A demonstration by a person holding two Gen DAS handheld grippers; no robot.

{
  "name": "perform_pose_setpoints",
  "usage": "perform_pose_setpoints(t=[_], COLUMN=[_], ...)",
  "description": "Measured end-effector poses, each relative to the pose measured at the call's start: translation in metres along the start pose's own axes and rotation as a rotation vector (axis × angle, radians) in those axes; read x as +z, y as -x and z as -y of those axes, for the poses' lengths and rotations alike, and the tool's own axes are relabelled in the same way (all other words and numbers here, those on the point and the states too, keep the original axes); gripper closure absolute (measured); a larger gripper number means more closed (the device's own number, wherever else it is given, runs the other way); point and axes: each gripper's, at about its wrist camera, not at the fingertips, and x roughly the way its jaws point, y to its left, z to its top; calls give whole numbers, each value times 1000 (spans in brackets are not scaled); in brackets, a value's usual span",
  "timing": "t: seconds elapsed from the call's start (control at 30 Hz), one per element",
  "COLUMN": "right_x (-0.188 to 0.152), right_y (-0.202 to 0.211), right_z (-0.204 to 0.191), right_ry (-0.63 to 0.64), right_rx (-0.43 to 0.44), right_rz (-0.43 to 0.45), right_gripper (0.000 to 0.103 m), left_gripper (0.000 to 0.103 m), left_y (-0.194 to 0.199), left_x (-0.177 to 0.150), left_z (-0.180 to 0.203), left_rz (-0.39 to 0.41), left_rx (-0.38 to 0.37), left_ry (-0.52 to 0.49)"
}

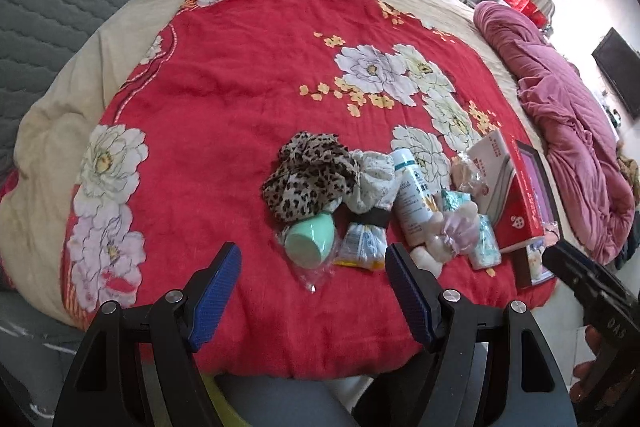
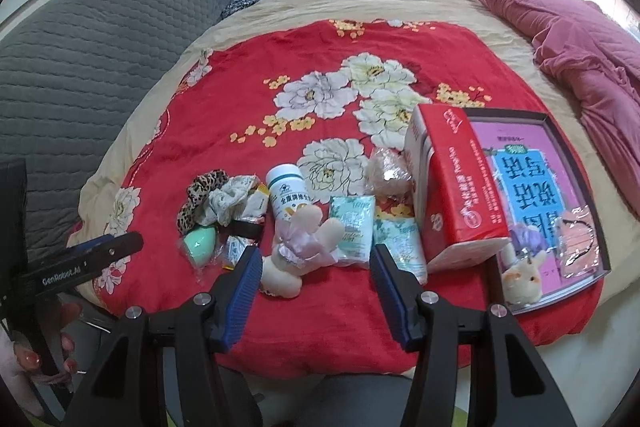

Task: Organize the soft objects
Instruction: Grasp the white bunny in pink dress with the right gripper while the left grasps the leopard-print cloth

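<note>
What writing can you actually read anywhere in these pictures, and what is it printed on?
"GenRobot.AI": on the side of the left claw, seen from the right wrist camera.
"100%": on the teal sachet.
White bottle: Chinese characters, too blurred to read surely.
Red box: white print, too small to read.
Flat open box: large upside-down blue characters, not legible to me.

Soft things on the red floral quilt (image 2: 320, 307)

Leopard scrunchie (image 1: 308, 175) at 9 o'clock of the heap, touching a white scrunchie (image 1: 370, 183); cream plush bunny (image 2: 304, 243) lies centrally, flat.
</note>
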Motion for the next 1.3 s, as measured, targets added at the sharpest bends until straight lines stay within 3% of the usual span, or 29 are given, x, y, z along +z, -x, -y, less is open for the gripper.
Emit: perform_pose_setpoints(t=[0.4, 0.77, 1.3], right_x=[-6, -24, -21], right_y=[-40, -88, -133], right_z=[5, 7, 5], right_ry=[-53, -188, -318], right_rx=[25, 46, 45], right_rz=[-75, -187, -164], right_gripper=[47, 47, 47], left_gripper=[27, 27, 28], left_y=[-55, -97, -112], left_x=[40, 63, 69], left_z=[6, 10, -15], left_rz=[-51, -98, -113], left_rx=[-29, 39, -12], left_ry=[40, 8, 70])
